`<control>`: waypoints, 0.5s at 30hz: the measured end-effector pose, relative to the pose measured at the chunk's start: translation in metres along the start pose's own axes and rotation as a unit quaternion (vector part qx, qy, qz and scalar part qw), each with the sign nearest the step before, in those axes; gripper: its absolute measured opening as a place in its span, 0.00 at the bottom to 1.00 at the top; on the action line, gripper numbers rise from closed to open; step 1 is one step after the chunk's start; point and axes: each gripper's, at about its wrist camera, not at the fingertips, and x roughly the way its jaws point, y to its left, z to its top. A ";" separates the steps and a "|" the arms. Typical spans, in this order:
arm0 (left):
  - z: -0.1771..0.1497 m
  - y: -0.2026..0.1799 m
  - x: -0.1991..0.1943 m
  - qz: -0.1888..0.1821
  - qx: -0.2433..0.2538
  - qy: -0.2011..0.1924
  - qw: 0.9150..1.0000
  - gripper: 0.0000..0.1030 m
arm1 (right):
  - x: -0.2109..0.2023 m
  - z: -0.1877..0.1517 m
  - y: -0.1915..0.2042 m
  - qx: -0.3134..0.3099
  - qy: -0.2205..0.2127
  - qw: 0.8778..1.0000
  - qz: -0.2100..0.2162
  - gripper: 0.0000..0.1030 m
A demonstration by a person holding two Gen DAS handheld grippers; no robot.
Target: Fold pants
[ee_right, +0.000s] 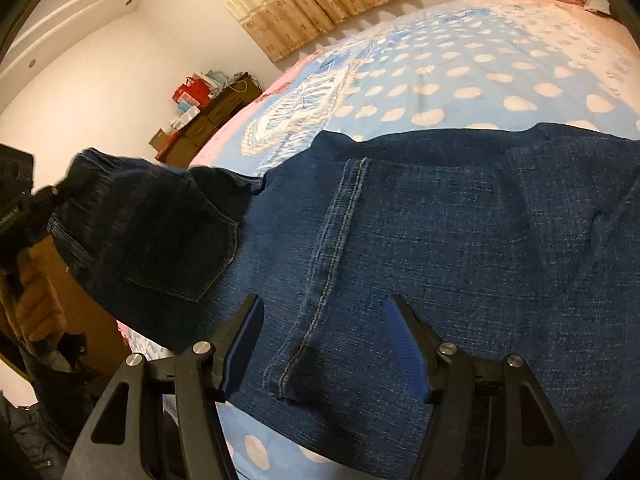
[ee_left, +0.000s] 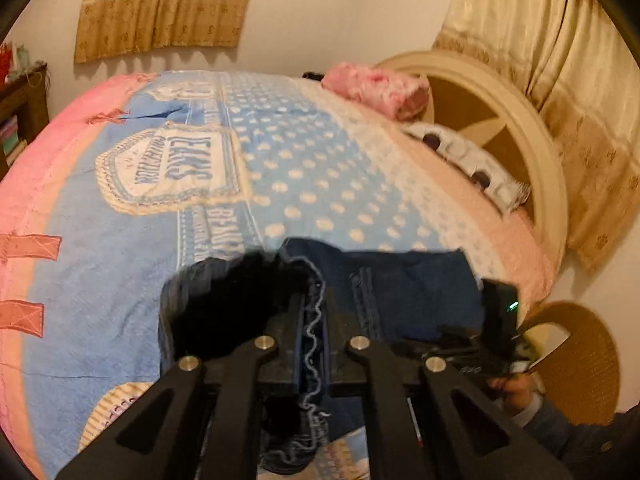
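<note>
Dark blue jeans [ee_right: 460, 220] lie spread on the bed near its front edge. In the left wrist view the jeans [ee_left: 404, 292] lie ahead and to the right. My left gripper [ee_left: 312, 336] is shut on the jeans' waistband edge, whose frayed hem runs between the fingers, and holds that end raised. In the right wrist view the left gripper [ee_right: 44, 200] shows at the far left with the lifted waistband and back pocket [ee_right: 180, 248]. My right gripper [ee_right: 324, 344] is open, just above the jeans, its blue pads [ee_right: 404, 344] either side of a leg seam.
The bed [ee_left: 304, 160] carries a blue polka-dot blanket with pink borders. A pink folded blanket [ee_left: 376, 88] and a pillow [ee_left: 468, 160] lie by the cream headboard [ee_left: 532, 152]. A wicker chair [ee_left: 576, 360] stands at the right. A dark cabinet with boxes [ee_right: 208, 112] stands beyond the bed.
</note>
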 end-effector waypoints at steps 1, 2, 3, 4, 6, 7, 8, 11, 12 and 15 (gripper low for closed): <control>-0.004 0.001 0.002 0.014 0.005 0.000 1.000 0.10 | -0.001 -0.002 -0.001 0.002 -0.004 1.000 0.002 0.62; -0.008 0.008 0.005 0.018 -0.003 0.004 1.000 0.10 | -0.002 -0.004 0.000 0.002 -0.005 1.000 0.003 0.62; -0.011 0.018 0.008 0.010 -0.016 0.011 1.000 0.10 | -0.003 -0.004 0.000 -0.001 -0.006 1.000 0.002 0.62; -0.015 0.021 0.009 0.009 -0.020 0.016 1.000 0.12 | -0.003 -0.003 0.002 -0.006 -0.006 1.000 -0.001 0.62; -0.021 0.034 0.006 0.057 -0.021 0.014 0.998 0.15 | -0.001 -0.003 0.005 -0.019 -0.004 1.000 -0.011 0.62; -0.022 0.050 -0.003 0.082 -0.031 -0.002 0.996 0.17 | -0.003 -0.003 0.008 -0.022 -0.004 1.000 -0.014 0.62; -0.024 0.063 -0.009 0.095 -0.045 -0.008 0.994 0.29 | -0.002 -0.003 0.010 -0.028 -0.004 0.999 -0.017 0.62; -0.038 0.122 -0.018 0.131 -0.103 -0.001 0.986 0.49 | 0.002 -0.003 0.016 -0.036 -0.001 0.999 -0.013 0.62; -0.043 0.134 -0.017 0.136 -0.116 0.006 0.984 0.49 | 0.004 -0.003 0.018 -0.038 0.001 0.999 -0.013 0.62; -0.073 0.174 -0.011 0.140 -0.161 0.031 0.977 0.57 | 0.009 -0.001 0.026 -0.052 0.003 0.998 -0.022 0.63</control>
